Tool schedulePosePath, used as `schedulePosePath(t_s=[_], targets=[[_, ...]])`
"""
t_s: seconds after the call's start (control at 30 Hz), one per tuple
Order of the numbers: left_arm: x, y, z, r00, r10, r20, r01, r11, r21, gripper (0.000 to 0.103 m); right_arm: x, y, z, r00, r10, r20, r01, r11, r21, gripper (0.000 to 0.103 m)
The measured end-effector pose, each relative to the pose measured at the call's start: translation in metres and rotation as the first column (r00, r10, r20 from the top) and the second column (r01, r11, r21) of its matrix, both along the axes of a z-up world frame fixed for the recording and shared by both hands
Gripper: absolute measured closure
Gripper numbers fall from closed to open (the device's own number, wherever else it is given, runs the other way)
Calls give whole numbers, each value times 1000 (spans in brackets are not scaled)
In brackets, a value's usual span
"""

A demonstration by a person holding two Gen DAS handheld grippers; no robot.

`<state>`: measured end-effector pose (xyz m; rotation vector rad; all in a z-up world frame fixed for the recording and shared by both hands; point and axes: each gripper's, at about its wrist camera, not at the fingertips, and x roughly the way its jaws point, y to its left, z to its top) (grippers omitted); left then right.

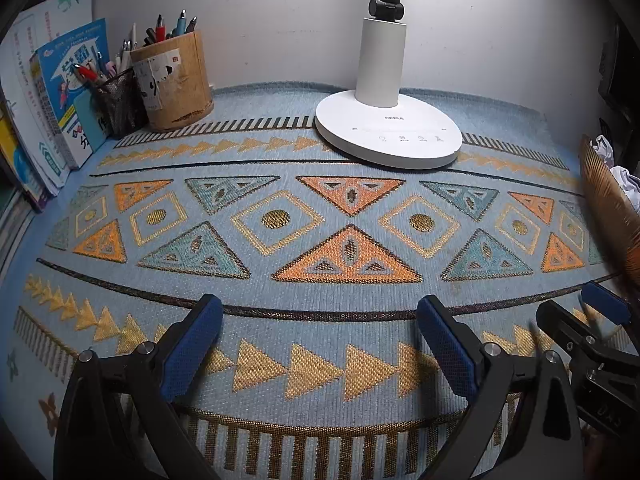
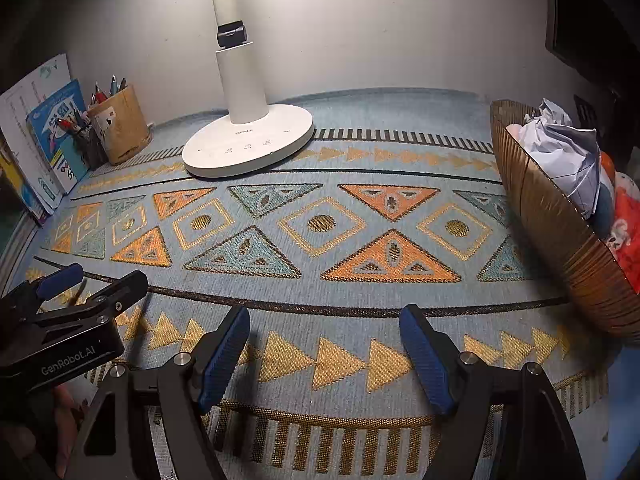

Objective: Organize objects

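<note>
Fingers of the left gripper (image 1: 320,316) and right gripper (image 2: 325,326) stand spread over the patterned mat (image 2: 320,184) on the worktop, nothing between them. Crumpled paper (image 2: 560,148) lies in the ribbed basket (image 2: 560,236) at right; the lamp (image 1: 388,132) stands behind.

Both grippers, the left gripper (image 1: 320,316) and the right gripper (image 2: 325,324), have black arms, blue textured pads (image 1: 194,348), and silver screws; "GenRobot.AI" marks the left body.
</note>
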<state>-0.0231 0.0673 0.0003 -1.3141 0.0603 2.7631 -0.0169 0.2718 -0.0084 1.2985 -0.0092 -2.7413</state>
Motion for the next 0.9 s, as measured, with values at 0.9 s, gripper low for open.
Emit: schedulePosePath(t_s=[0.9], targets=[[-8, 0, -7, 998, 39, 42, -38, 999, -23, 2, -2, -4, -4, 1000, -9, 22, 9, 1000, 18, 27]])
